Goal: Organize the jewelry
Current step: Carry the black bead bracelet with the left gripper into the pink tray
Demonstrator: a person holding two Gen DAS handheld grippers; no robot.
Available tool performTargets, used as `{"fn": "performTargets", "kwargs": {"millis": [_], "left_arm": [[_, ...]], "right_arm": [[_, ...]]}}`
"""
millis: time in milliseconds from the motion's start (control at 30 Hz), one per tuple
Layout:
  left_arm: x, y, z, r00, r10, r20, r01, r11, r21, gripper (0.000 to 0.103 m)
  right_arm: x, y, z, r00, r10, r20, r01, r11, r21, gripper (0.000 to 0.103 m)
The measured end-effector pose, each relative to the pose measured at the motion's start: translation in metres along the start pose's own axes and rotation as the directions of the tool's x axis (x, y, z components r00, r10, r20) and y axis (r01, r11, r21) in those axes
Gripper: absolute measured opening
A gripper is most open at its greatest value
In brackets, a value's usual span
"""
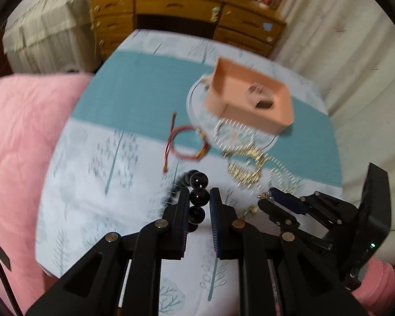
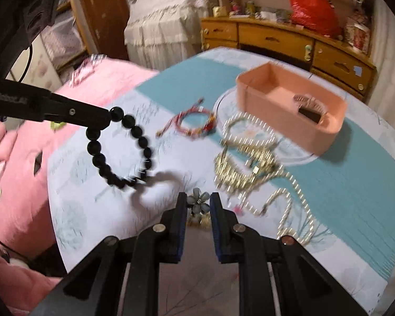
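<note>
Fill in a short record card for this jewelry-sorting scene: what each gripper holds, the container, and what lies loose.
left gripper: jaws shut on black bead bracelet, lifted off the cloth
right gripper: jaws around grey flower piece
container: pink box, holding a small comb-like item
loose on cloth: red cord bracelet, gold chains

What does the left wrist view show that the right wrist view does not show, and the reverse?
Only the left wrist view shows the right gripper from the side, low at the right.

Only the right wrist view shows the whole black bead bracelet hanging from the left gripper, and a grey flower piece between the right gripper's fingers.

Both show the pink box, the red cord bracelet and the gold chains on the cloth.
</note>
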State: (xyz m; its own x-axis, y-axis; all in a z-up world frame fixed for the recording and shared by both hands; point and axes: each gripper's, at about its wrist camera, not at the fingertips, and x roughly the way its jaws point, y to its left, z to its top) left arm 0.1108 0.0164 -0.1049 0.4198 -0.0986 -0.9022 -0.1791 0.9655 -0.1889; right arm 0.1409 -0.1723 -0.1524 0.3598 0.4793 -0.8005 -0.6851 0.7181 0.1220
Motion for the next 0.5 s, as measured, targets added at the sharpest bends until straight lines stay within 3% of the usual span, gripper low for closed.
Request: {"fn": "performTargets", "kwargs": {"millis": [233, 500], "left_arm": [[-0.019, -0.027, 0.063, 0.998, -0.035, 0.053, 0.031, 0.997, 0.076, 0.013], [-0.007, -0.067, 0.132, 0.992, -0.074, 0.106, 0.053, 0.98, 0.19, 0.013]], "right_arm": [[-0.01, -0.029, 0.04, 0.995, -0.042, 0.089, 0.036, 0.996, 0.076, 0.017], [-0.015, -0.081, 0.095, 0.971, -0.151, 0.185, 0.111, 0.971, 0.209, 0.017]]}}
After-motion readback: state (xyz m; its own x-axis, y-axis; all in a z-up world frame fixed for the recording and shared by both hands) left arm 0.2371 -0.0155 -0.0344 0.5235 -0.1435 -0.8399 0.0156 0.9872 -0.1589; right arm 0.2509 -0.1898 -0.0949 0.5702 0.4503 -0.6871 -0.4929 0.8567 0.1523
